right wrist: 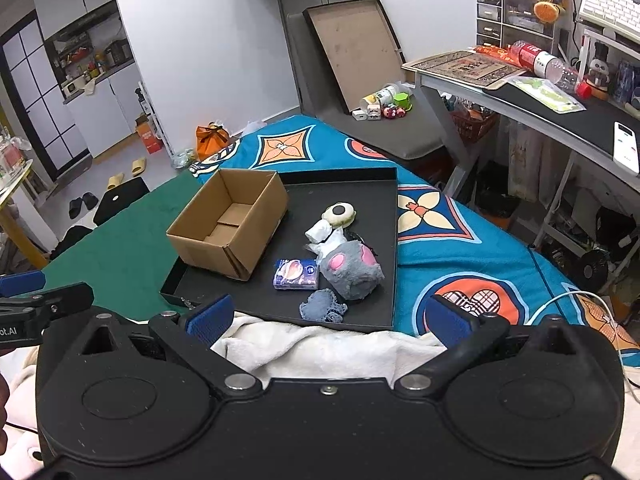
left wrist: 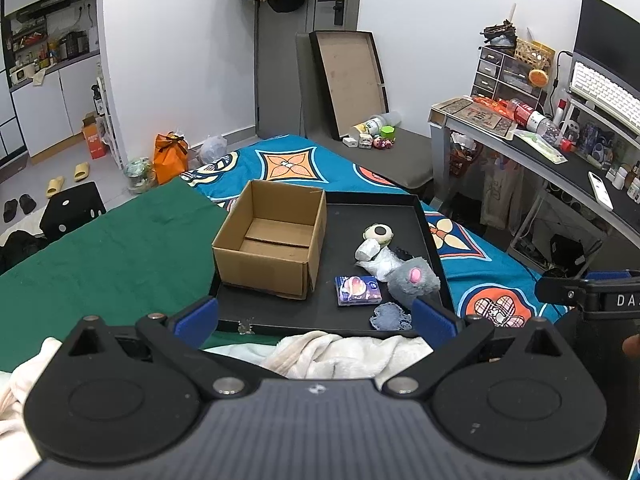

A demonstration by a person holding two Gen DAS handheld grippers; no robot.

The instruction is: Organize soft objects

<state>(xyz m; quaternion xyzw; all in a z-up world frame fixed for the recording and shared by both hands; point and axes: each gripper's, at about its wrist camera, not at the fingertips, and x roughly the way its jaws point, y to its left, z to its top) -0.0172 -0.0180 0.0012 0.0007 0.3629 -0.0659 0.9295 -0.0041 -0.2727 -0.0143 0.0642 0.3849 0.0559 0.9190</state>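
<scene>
Lying on the black tray (right wrist: 384, 240) right of the open cardboard box (right wrist: 228, 224): gray plush toy (right wrist: 352, 270), round eye toy (right wrist: 340, 213), blue packet (right wrist: 297, 274) with long axis running left-right, blue knit scrap (right wrist: 322, 306) nearest. Hovering short of the tray, left gripper (left wrist: 316, 316) and right gripper (right wrist: 328, 314), fingers spread wide, gripping nothing. Showing pink patches on the plush only from the right wrist.
</scene>
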